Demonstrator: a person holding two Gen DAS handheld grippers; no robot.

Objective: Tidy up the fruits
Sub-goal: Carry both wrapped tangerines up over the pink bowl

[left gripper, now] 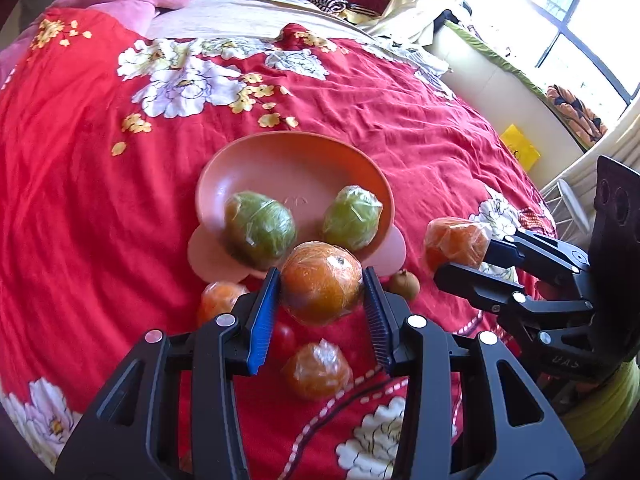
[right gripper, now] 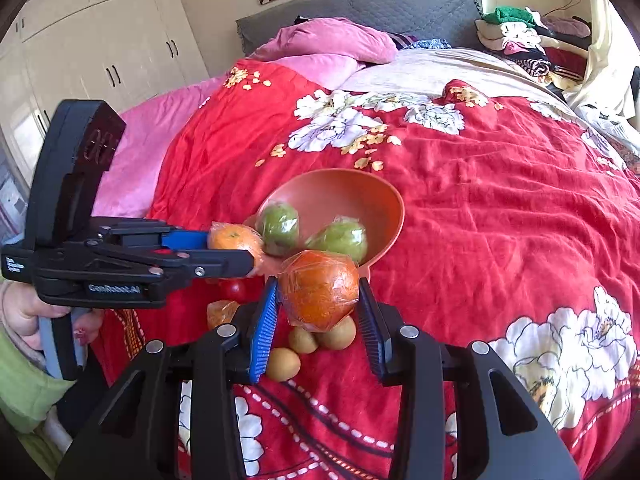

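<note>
My left gripper (left gripper: 321,276) is shut on a plastic-wrapped orange (left gripper: 322,286), held above the red bedspread just in front of the orange bowl (left gripper: 280,168). My right gripper (right gripper: 318,280) is shut on a second wrapped orange (right gripper: 318,292), also near the bowl (right gripper: 340,188). Each wrist view shows the other gripper with its fruit: the right gripper (left gripper: 468,256) at the right, the left gripper (right gripper: 236,250) at the left. Two wrapped green fruits (left gripper: 260,228) (left gripper: 350,218) lie in the bowl. Loose on the bed are two wrapped oranges (left gripper: 222,298) (left gripper: 318,370), a tomato (left gripper: 282,338) and small brown fruits (right gripper: 303,339).
The red floral bedspread (left gripper: 400,140) covers the bed. Pink pillows (right gripper: 332,40) and a grey headboard (right gripper: 400,4) are at the far end, folded clothes (right gripper: 520,36) at the far right. A person's hand (right gripper: 20,304) and green sleeve hold the left gripper. A window (left gripper: 560,20) is to the right.
</note>
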